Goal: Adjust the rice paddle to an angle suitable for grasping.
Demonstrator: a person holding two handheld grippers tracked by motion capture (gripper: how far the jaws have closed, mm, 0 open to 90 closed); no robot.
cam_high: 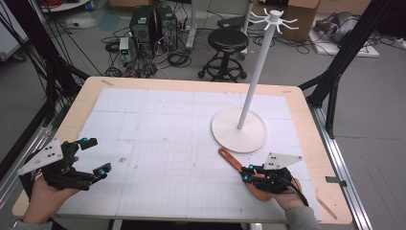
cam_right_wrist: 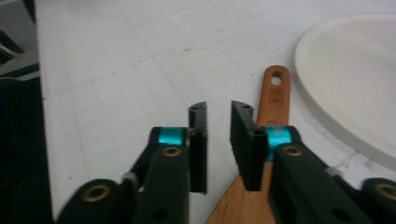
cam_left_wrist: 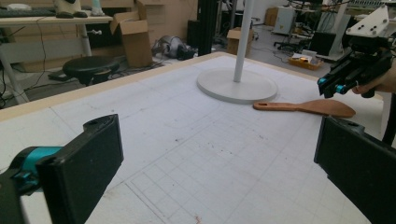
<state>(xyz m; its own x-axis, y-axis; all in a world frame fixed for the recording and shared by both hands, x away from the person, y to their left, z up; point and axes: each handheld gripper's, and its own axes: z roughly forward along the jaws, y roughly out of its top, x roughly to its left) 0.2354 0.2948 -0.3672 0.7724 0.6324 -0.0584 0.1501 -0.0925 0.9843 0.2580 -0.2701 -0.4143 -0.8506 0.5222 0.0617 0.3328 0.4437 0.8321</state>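
A wooden spatula (cam_high: 232, 163) lies flat on the white gridded mat near the table's front right, its handle with a hole pointing toward the white stand's round base (cam_high: 239, 129). My right gripper (cam_high: 246, 173) hovers low over the spatula's blade end. In the right gripper view its jaws (cam_right_wrist: 218, 114) stand a narrow gap apart with nothing between them, and the spatula (cam_right_wrist: 275, 93) runs under the right jaw. My left gripper (cam_high: 95, 155) rests at the front left, jaws wide open and empty (cam_left_wrist: 219, 154). From there the spatula (cam_left_wrist: 308, 107) and the right gripper (cam_left_wrist: 334, 86) show at the far right.
The white stand's tall pole (cam_high: 256, 72) carries hooked arms at the top. Its base (cam_right_wrist: 355, 70) lies just right of the spatula handle. Beyond the table's far edge stand a black stool (cam_high: 227, 40) and computer towers (cam_high: 153, 24) among floor cables.
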